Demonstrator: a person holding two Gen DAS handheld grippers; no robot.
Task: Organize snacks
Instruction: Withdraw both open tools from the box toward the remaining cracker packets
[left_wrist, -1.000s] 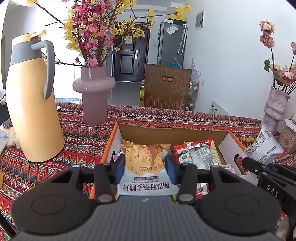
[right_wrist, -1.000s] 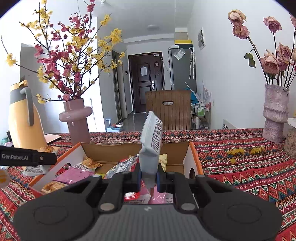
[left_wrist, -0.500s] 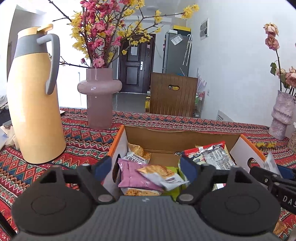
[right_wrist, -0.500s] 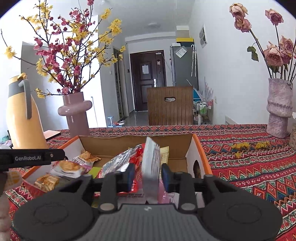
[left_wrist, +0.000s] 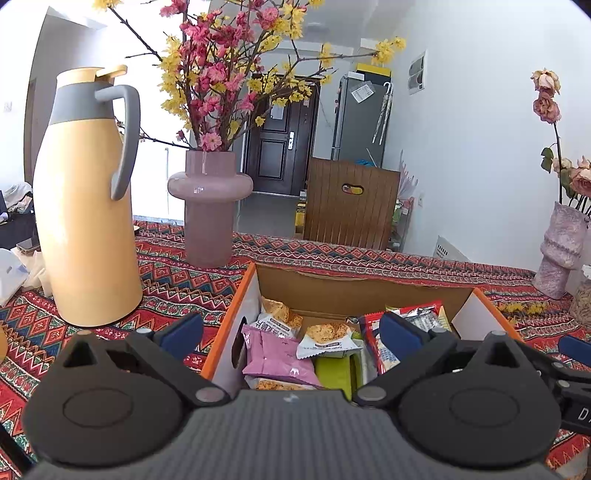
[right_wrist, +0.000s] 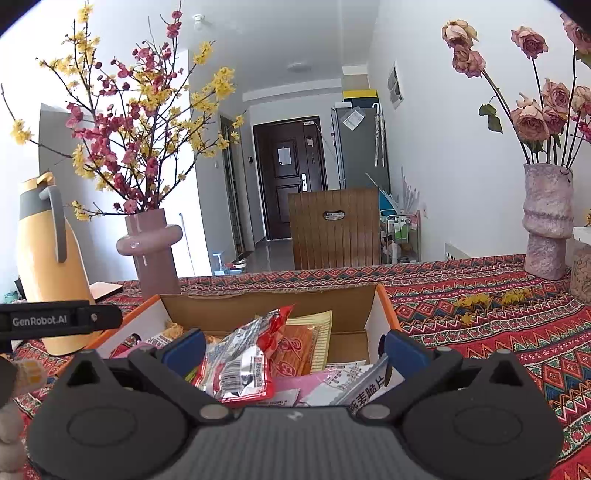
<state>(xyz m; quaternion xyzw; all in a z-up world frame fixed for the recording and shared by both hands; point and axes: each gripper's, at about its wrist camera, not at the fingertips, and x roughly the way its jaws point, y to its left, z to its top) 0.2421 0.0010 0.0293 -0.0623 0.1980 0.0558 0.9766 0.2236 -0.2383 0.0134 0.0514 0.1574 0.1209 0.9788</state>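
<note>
Both the left gripper (left_wrist: 291, 328) and right gripper (right_wrist: 293, 345) have just spread wide and hold nothing; their snack packets, gripped a second ago, now lie in the cardboard box (left_wrist: 354, 291) on the desk (left_wrist: 207, 284).

**Count of things on and around the table**

One cardboard box (left_wrist: 362, 291), open, just ahead of the left gripper (left_wrist: 291, 332). Two grippers in all; the right gripper (right_wrist: 293, 349) faces the same box.

Snack packets showing between the left fingers: one purple packet (left_wrist: 277, 356), two cracker packets (left_wrist: 327, 338) with pale wrappers, one green packet (left_wrist: 334, 371). More lie at the box's right end; number there cannot be told.

From the right gripper: one red-and-silver packet (right_wrist: 240, 363), one orange-and-yellow packet (right_wrist: 301, 345), one white packet with printed characters (right_wrist: 364, 387) nearest the right finger.

One yellow thermos jug (left_wrist: 86, 206), far left. Two vases: one mauve vase (left_wrist: 210, 206), one mottled pink vase (right_wrist: 546, 218) far right.

One patterned tablecloth (right_wrist: 498, 332).
</note>
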